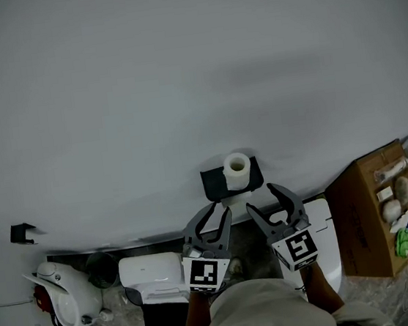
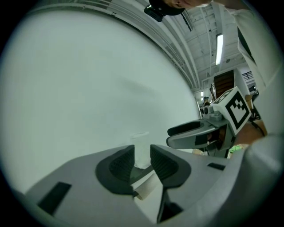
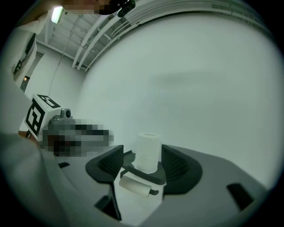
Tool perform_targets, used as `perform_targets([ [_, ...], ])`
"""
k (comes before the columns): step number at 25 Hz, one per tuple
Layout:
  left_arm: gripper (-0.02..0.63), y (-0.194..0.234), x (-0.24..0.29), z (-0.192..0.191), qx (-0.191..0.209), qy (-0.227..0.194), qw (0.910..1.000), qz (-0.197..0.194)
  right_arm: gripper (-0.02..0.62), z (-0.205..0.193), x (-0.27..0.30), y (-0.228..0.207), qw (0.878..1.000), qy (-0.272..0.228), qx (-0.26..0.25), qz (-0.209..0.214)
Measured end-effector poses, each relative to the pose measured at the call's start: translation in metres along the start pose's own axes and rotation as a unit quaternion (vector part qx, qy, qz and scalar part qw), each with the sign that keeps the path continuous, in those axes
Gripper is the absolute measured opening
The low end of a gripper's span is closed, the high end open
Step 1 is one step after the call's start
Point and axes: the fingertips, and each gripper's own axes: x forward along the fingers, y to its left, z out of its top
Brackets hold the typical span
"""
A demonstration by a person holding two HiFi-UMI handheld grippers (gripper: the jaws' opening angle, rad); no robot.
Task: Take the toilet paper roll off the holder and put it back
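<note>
Our right gripper (image 3: 143,165) has its jaws wide apart and holds nothing. Just ahead, framed between them, the roll (image 3: 147,150) stands upright on the top shelf of the holder (image 3: 153,176), and neither jaw touches it. Our left gripper (image 2: 142,162) hangs beside the right one, its jaws also apart and empty, and it points at the same holder.

The roll sits on the holder as the finished task would leave it, and equally as it would sit before being lifted. We judge the scene fits either a reach in to grasp or a gripper just clear after setting down, and we cannot tell which. Either way, the jaws must stay off the roll's sides, because it stands loose and could tip.

Only the right gripper view shows a thin tube (image 3: 133,186) on the bar beneath the shelf. The head view alone shows the roll's hollow core from above. In the left gripper view the roll is faint against the wall (image 2: 88,88).
</note>
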Motion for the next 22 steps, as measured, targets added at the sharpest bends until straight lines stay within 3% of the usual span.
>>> perform_targets([
  [15, 0.109, -0.034, -0.031, 0.006, 0.006, 0.0, 0.9999, 0.013, 0.261, 0.004, -0.043, 0.012, 1.0, -0.019, 0.001, 0.005],
  [22, 0.109, -0.045, -0.032, 0.022, 0.036, -0.022, 0.9988, 0.026, 0.258, 0.009, -0.063, 0.002, 0.999, -0.036, -0.013, -0.003],
])
